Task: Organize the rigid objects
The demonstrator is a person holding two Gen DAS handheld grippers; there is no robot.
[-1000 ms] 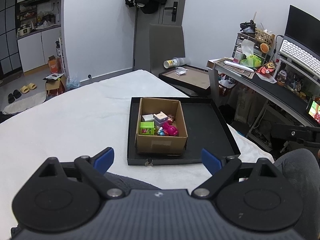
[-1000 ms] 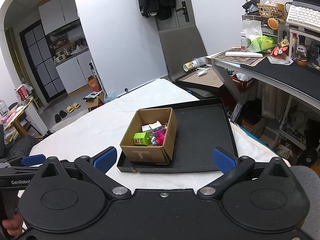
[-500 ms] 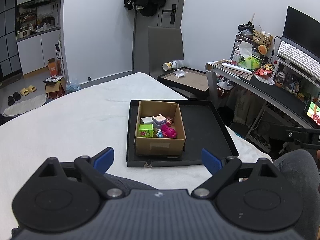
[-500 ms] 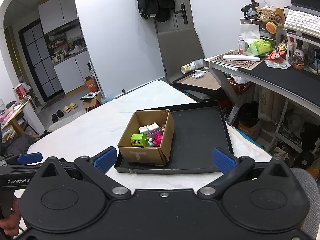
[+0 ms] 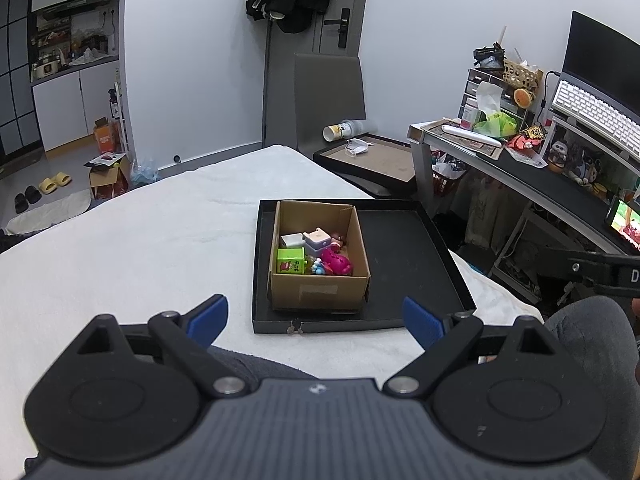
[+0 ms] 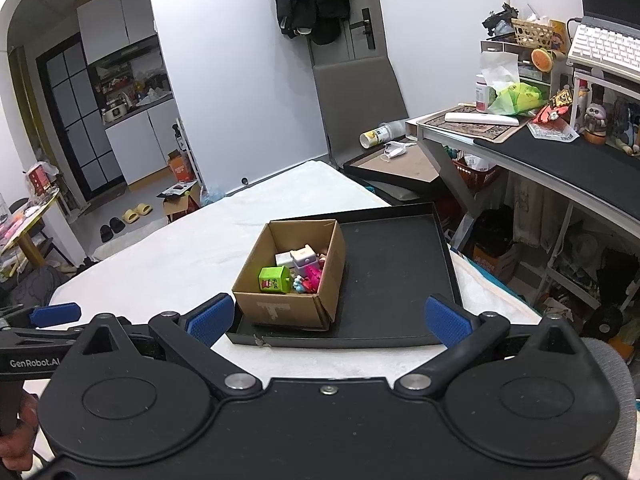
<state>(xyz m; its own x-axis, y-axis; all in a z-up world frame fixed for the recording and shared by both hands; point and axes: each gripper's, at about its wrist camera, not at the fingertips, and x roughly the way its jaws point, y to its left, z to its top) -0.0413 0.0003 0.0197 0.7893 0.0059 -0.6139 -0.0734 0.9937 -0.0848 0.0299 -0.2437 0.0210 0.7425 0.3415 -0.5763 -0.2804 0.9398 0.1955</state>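
A brown cardboard box point(image 5: 320, 294) stands at the left side of a black tray point(image 5: 400, 248) on the white-covered table. In it lie a green cube point(image 5: 291, 261), a white block, a lilac block point(image 5: 317, 238) and a pink toy point(image 5: 338, 263). The box point(image 6: 280, 308), tray point(image 6: 392, 256) and green cube point(image 6: 274, 279) also show in the right wrist view. My left gripper point(image 5: 316, 318) is open and empty, held short of the tray's near edge. My right gripper point(image 6: 328, 318) is open and empty, also short of the tray. The left gripper's blue fingertip point(image 6: 56, 314) shows at far left.
A grey chair point(image 5: 328, 92) stands beyond the table with a second tray point(image 5: 372, 160) beside it. A cluttered desk point(image 5: 520, 160) with a keyboard runs along the right. My grey-clad knees point(image 5: 592, 344) are below the grippers. White cloth point(image 5: 140, 240) covers the table left of the tray.
Both grippers have pulled back and risen a little, so the box and tray look smaller and farther away. Both stay open and empty.
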